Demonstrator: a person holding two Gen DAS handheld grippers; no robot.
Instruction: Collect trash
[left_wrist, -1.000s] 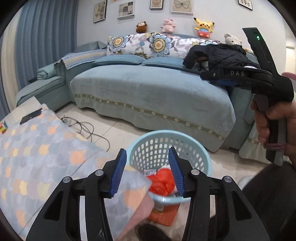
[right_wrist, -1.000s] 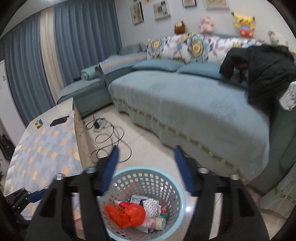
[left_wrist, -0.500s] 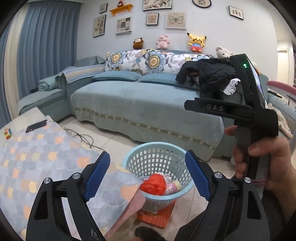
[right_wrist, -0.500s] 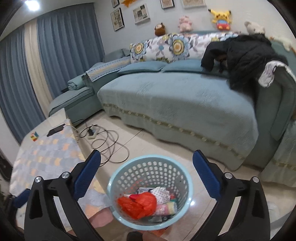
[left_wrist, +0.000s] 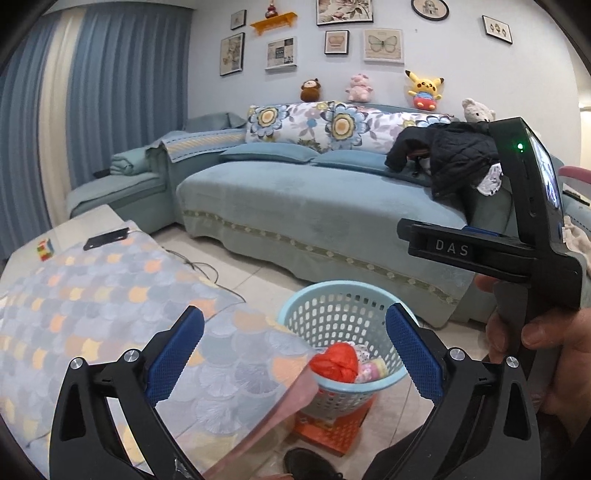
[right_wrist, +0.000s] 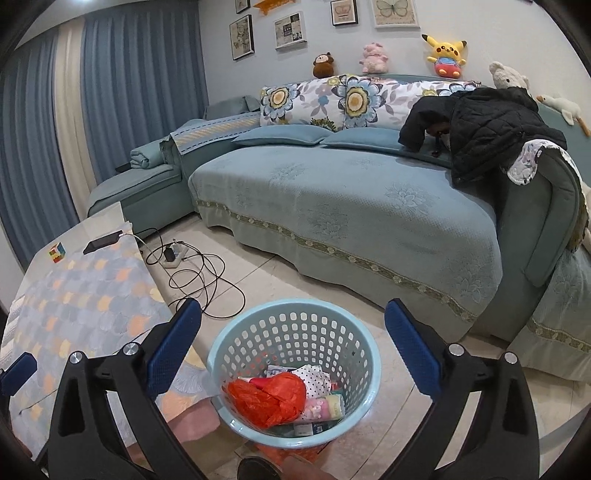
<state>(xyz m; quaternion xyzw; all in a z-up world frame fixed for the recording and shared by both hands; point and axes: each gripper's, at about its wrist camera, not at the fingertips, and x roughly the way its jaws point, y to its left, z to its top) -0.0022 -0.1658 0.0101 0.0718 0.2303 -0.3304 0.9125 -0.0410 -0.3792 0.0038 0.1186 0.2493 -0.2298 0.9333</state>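
Both grippers tilt down toward the floor. The left gripper (left_wrist: 293, 345), jaws just spread wide, holds nothing. The right gripper (right_wrist: 293, 341) gapes equally, empty, above the pale blue perforated plastic basket (right_wrist: 343, 317). A crumpled orange-red plastic bag (right_wrist: 271, 398) lies inside, near its left wall.

Home living room, blue sofa (right_wrist: 351, 206), plush toys (right_wrist: 445, 50), framed pictures (left_wrist: 382, 44), curtains (right_wrist: 140, 92)
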